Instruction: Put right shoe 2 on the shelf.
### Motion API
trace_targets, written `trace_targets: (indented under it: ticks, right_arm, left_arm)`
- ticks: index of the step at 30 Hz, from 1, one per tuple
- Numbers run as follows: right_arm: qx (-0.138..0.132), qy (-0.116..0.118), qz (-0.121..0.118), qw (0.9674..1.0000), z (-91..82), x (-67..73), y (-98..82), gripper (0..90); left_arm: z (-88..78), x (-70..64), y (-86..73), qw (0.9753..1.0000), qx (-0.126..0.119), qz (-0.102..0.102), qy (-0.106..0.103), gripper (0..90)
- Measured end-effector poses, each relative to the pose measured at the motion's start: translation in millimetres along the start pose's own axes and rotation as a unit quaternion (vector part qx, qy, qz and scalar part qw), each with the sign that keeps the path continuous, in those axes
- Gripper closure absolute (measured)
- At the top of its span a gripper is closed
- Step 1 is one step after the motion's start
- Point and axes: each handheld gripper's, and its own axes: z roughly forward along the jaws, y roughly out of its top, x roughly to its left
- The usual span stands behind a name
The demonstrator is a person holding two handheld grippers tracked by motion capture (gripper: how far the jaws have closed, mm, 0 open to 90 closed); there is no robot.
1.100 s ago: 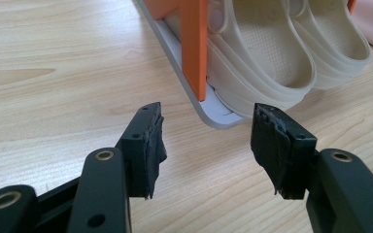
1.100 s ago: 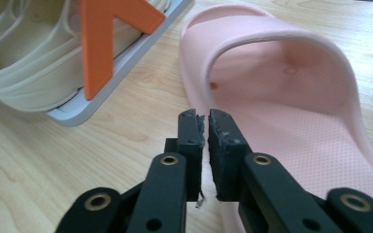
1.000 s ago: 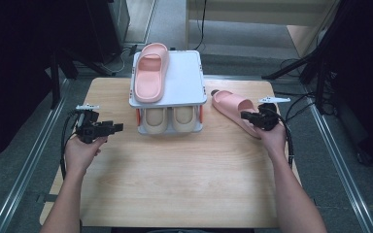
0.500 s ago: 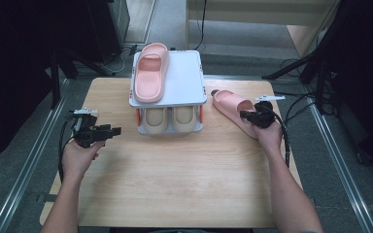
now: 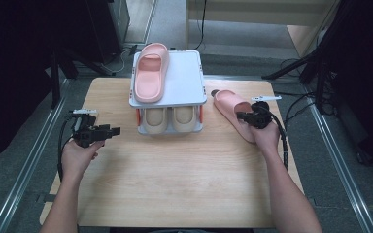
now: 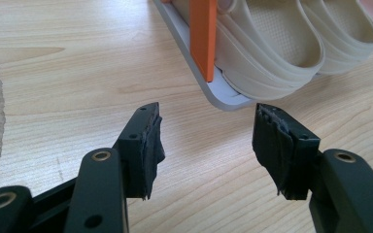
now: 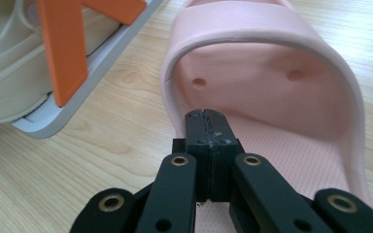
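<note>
Right claw [image 7: 209, 127], pressed together over the heel of the pink slipper [image 5: 233, 111] just ahead of it on the table [image 5: 184, 184]; whether it pinches the edge cannot be told. It has edged closer since a second ago, so lifting toward the rack [image 5: 170, 99] seems next. Left claw [image 6: 206, 141] spread, idle.

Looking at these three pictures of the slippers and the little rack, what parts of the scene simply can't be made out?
- Whether the right gripper pinches the pink slipper on the table: in the right gripper view its shut jaws cover the spot.
- Heels of the beige slippers: the rack's top shelf hides them in the high view.
- Toe of the slipper on top: the left gripper view cuts it off.
- Left gripper: open over bare table.
</note>
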Motion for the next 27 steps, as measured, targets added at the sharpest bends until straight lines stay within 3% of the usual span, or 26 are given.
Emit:
trace_targets:
  ticks: [6,16,22,27]
  right_arm:
    - [0.010,0.010,-0.020,0.9997,7.2,16.5,2.4,90.0]
    - [0.019,0.024,-0.016,0.9994,20.0,35.5,4.8,89.5]
    - [0.010,0.022,-0.008,0.9997,15.3,31.5,6.5,88.2]
    - [-0.007,0.012,-0.005,0.9999,0.7,24.4,9.3,84.0]
  left_arm:
    - [-0.2,1.8,-0.3,1.0000,0.000,-0.002,-0.001,44.1]
    - [0.2,3.5,-0.8,1.0000,0.001,-0.004,-0.002,43.9]
    - [1.0,3.8,-0.5,1.0000,0.003,-0.005,-0.003,43.8]
    - [2.4,4.2,1.7,1.0000,0.002,-0.005,-0.004,43.7]
